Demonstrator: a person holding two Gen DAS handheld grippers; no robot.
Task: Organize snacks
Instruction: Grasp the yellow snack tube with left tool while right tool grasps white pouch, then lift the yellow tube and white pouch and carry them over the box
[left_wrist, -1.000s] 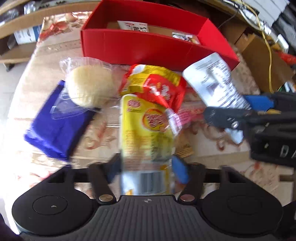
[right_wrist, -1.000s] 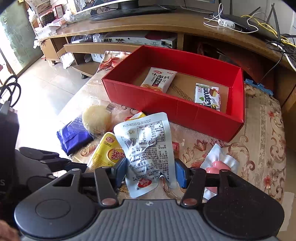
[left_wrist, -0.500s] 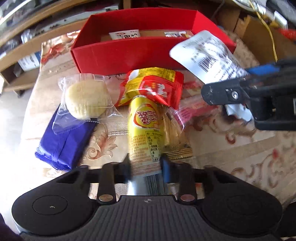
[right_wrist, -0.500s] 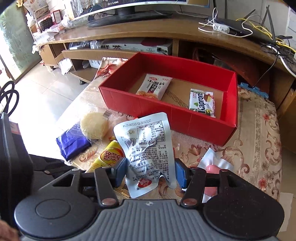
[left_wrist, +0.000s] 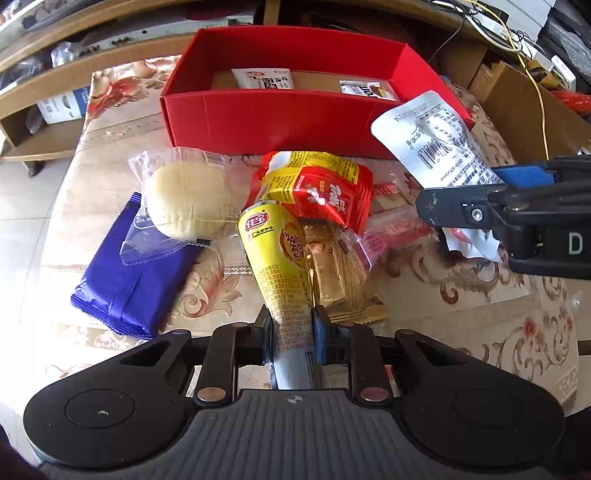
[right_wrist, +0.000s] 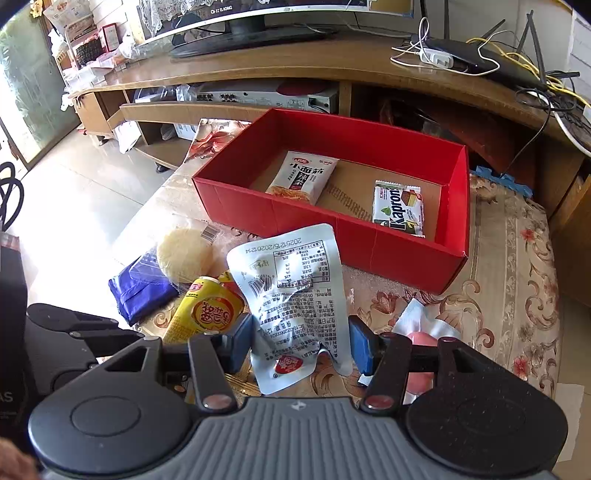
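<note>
The jaws of the left gripper (left_wrist: 291, 334) were clenched on the near end of a yellow packet (left_wrist: 277, 258), and the jaws of the right gripper (right_wrist: 301, 341) were grasping a white pouch (right_wrist: 295, 295) by its lower part. Ahead of both stood the red box (right_wrist: 332, 229), open on top, with two snack packets already lying on its floor. It lay straight forward from each pair of jaws, beyond the pile on the table. The white pouch hung just before the box's front wall, so I judged the right gripper the nearer one. The yellow packet pointed its long axis toward the box, above a red-yellow bag (left_wrist: 325, 188) and a gold bar (left_wrist: 340, 273).
</note>
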